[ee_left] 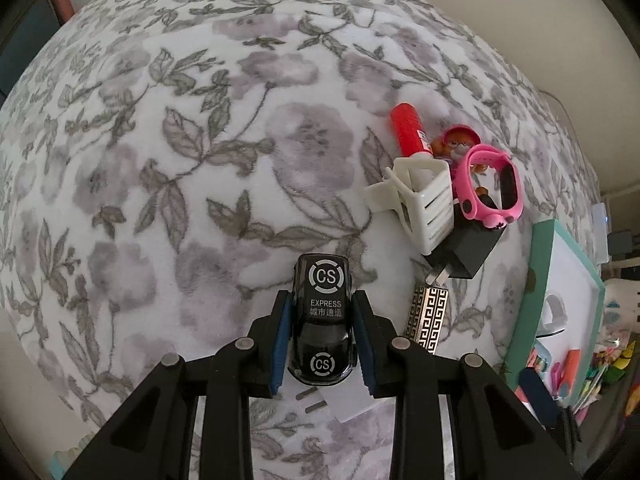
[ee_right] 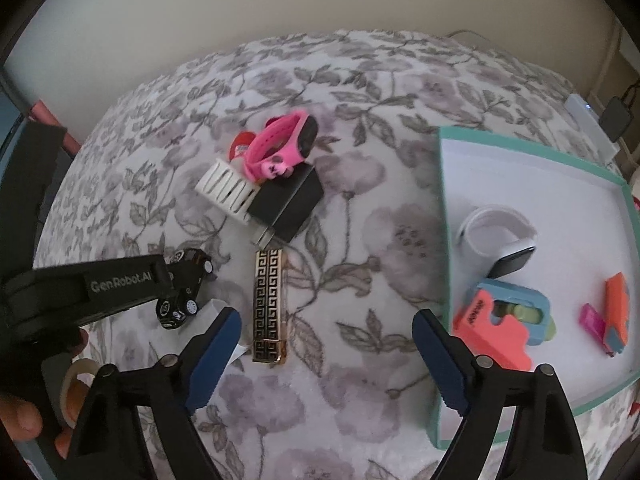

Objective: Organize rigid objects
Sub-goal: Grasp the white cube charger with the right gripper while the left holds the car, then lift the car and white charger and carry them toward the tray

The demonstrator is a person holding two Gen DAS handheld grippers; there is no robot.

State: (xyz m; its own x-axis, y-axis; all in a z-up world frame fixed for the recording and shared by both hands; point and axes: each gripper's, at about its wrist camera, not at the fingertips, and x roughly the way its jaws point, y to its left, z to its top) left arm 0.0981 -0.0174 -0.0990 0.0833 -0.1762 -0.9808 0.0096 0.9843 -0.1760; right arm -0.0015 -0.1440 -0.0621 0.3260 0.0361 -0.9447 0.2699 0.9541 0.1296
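though pinched in the left gripper (ee_left: 322, 340) jaws, toy car (ee_left: 322, 320) marked "cs express"; right gripper (ee_right: 326, 356) jaws wide, empty

Floral blanket (ee_left: 160, 160): left and far stretches bare, open passage. Right side: clustered obstacles, white slatted clip (ee_left: 424, 200), black charger (ee_left: 468, 250), pink watch (ee_left: 490, 184), patterned gold bar (ee_right: 270, 304). Right edge: teal-rimmed tray (ee_right: 444, 200).
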